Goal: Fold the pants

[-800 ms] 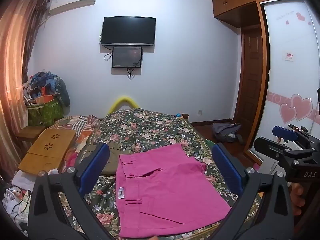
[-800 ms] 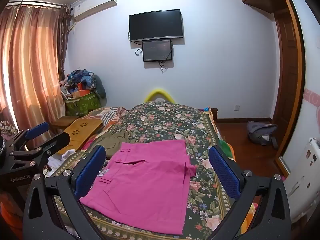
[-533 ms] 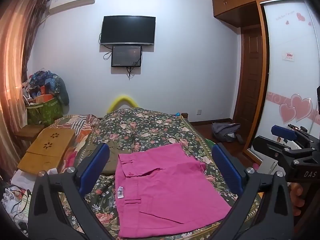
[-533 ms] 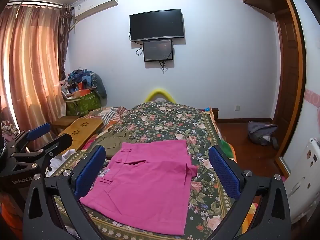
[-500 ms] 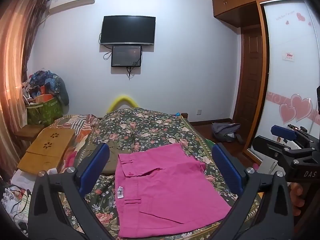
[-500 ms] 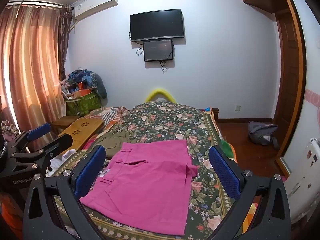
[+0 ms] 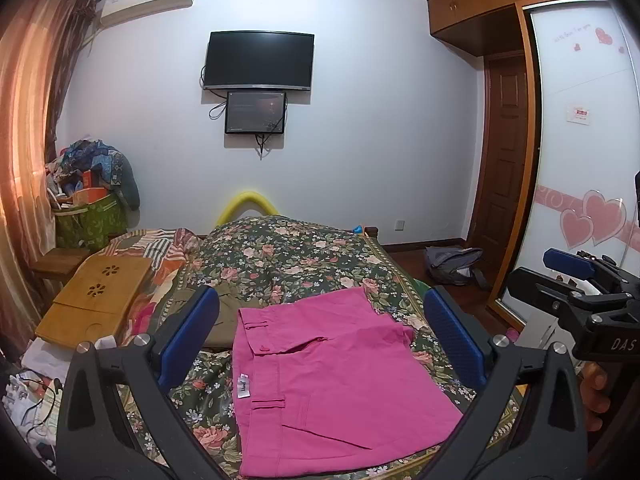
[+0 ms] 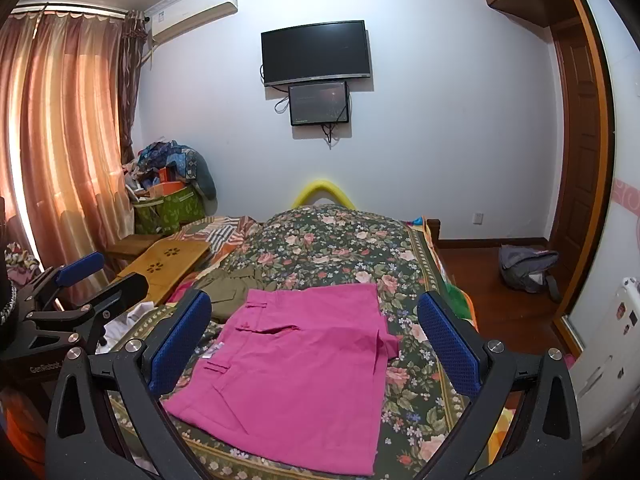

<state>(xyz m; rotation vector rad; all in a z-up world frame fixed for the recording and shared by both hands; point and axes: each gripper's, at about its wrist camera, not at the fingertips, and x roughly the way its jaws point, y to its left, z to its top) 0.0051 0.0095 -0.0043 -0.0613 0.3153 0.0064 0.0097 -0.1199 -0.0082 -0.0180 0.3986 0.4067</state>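
Pink pants [image 7: 328,376] lie folded into a flat rectangle on the floral bedspread [image 7: 296,252], near the bed's front edge; they also show in the right wrist view [image 8: 296,372]. My left gripper [image 7: 320,336] is open and empty, held above and in front of the pants, not touching them. My right gripper [image 8: 314,340] is open and empty too, at a similar height. Each gripper shows at the side of the other's view: the right one [image 7: 576,280] and the left one [image 8: 80,280].
An olive garment [image 7: 224,316] lies left of the pants. A wooden lap tray [image 7: 96,300] and loose clutter sit at the bed's left. A grey bag [image 7: 452,264] lies on the floor by the wardrobe [image 7: 580,140]. A TV [image 7: 258,60] hangs on the far wall.
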